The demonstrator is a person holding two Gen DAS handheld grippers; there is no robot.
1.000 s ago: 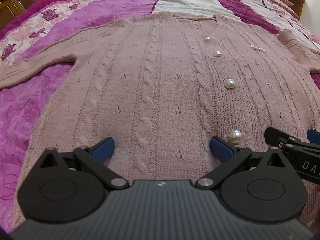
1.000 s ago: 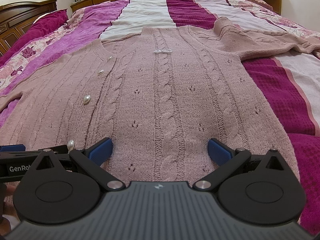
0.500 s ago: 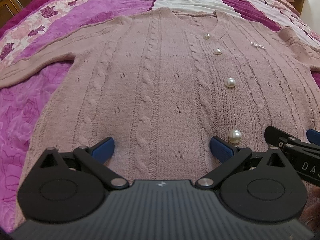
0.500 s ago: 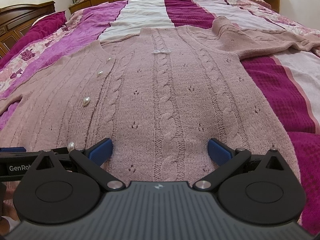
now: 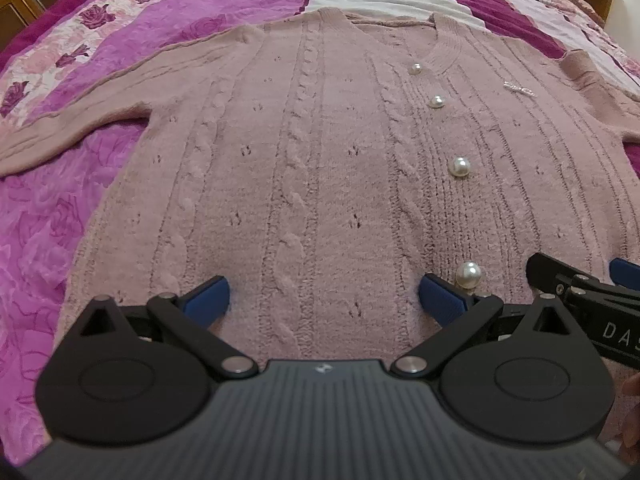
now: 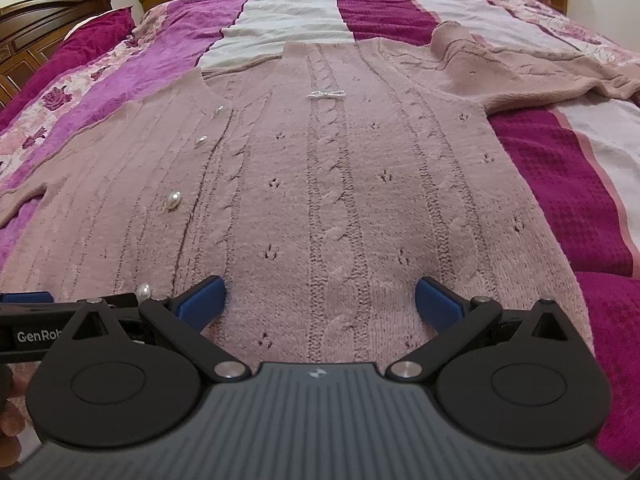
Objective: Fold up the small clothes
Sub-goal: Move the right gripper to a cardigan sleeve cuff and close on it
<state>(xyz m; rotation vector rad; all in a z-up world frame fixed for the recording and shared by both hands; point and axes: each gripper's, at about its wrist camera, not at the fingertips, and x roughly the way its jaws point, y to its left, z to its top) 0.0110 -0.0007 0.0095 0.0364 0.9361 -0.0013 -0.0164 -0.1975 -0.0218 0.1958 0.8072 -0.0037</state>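
Cardigan [image 5: 320, 184]: matt, fuzzy cable knit, dusty pink. Buttons [image 5: 458, 167]: glossy, pearl-like. Bedspread [image 5: 48, 216]: cloth, faint sheen, floral. Left gripper [image 5: 324, 300]: matt black plastic, blue ribbed pads [image 5: 442, 300], shiny metal pivots. Headboard [image 6: 24, 44]: polished dark wood.

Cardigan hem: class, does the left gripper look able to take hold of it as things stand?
Probably yes. The left gripper is open, its fingers spread over the cardigan near the bottom edge, with nothing lying between them. The right gripper sits alongside, not across its path.
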